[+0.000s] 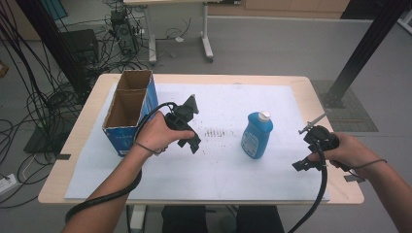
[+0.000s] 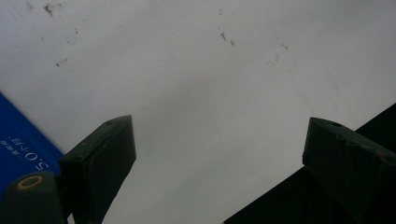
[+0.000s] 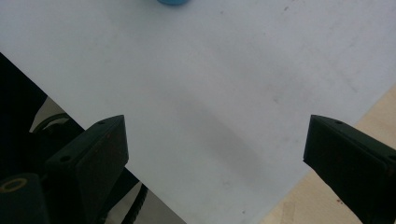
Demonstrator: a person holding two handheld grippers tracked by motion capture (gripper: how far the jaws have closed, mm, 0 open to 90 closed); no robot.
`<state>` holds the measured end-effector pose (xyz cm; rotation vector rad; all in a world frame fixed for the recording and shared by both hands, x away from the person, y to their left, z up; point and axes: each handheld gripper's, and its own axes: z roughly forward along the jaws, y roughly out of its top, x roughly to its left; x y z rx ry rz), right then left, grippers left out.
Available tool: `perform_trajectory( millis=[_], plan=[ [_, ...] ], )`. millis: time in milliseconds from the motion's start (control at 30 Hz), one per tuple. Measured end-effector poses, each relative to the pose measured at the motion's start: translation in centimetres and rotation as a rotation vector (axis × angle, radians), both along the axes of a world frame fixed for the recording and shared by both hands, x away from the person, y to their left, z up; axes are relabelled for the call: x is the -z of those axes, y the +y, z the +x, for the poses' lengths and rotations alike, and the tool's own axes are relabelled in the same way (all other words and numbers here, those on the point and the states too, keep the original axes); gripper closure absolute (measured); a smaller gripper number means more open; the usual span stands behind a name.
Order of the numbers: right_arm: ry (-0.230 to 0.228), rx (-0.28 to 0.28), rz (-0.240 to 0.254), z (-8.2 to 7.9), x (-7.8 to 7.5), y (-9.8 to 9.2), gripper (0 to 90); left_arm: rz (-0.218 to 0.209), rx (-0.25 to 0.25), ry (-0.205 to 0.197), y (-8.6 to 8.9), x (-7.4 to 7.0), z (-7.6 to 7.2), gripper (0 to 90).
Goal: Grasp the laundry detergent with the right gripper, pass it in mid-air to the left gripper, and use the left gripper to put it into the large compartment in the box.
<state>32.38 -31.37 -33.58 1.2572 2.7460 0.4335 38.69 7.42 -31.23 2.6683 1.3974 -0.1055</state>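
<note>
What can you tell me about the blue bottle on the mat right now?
The blue bottle looks like glossy plastic, with a white cap on top and a pale label on its front. It stands upright, leaning slightly by the camera's angle, on the white mat, right of centre. Nothing touches it but the mat. The right gripper sits apart to its right with jaws open and nothing between them; in the right gripper view a sliver of the bottle's blue base shows at the top edge.

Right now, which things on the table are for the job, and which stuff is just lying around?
For the job:
bottle
box
left tongs, open
right tongs, open

Just lying around:
cables on the floor
far table's legs
black post
</note>
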Motion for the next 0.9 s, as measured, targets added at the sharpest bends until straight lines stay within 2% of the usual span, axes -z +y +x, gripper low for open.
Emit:
perform_trajectory(
  millis=[233, 600, 900],
  plan=[
    [0.004, -0.006, 0.006, -0.5, 1.3, 0.8, 6.2, 0.006, 0.004, 0.002, 0.1, -0.1, -0.2, 10.0],
    [-0.014, -0.013, 0.011, -0.9, 3.1, 1.9, 6.2, -0.002, 0.002, 0.003, 0.3, 0.0, -0.6, 9.9],
    [-0.037, 0.015, 0.051, -1.0, 4.3, 2.3, 5.0, 0.001, 0.000, 0.009, 0.4, 0.4, -0.8, 9.9]
  ],
)
